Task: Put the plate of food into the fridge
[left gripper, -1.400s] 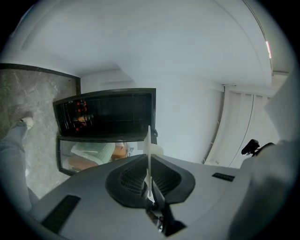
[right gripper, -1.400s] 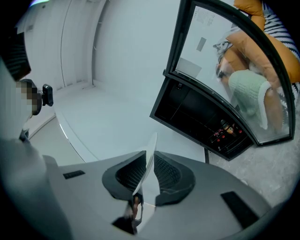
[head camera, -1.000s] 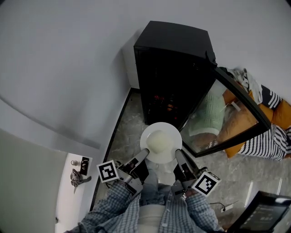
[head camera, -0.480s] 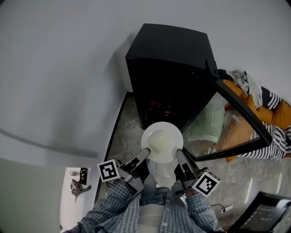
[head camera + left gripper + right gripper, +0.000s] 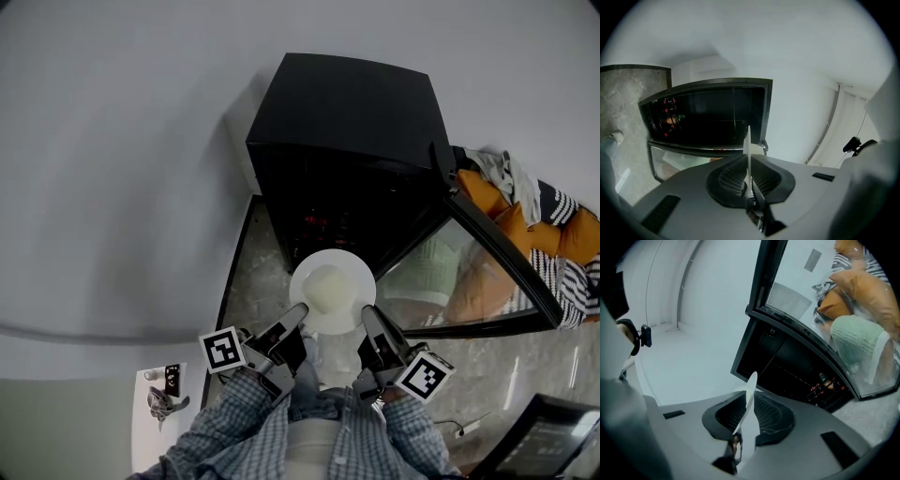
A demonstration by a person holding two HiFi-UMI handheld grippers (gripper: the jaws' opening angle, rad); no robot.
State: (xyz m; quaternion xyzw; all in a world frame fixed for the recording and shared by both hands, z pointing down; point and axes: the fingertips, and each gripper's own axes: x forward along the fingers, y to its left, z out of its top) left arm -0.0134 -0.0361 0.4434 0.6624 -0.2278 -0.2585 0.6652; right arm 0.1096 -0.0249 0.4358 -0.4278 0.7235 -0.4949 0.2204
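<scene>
A white plate with a pale mound of food hangs level in front of a small black fridge. My left gripper is shut on the plate's near-left rim, and my right gripper is shut on its near-right rim. In the left gripper view the plate's rim shows edge-on between the jaws, with the fridge's dark inside ahead. The right gripper view shows the same thin rim pinched between the jaws. The fridge's glass door stands swung open to the right.
Bottles or cans sit on a shelf inside the fridge. Orange and striped cushions lie right of the door. A white wall runs along the left, with a counter at the lower left. The person's plaid sleeves fill the bottom.
The fridge has come nearer and larger in the head view as I carry the plate toward it. Both grippers keep their hold on the rim.
</scene>
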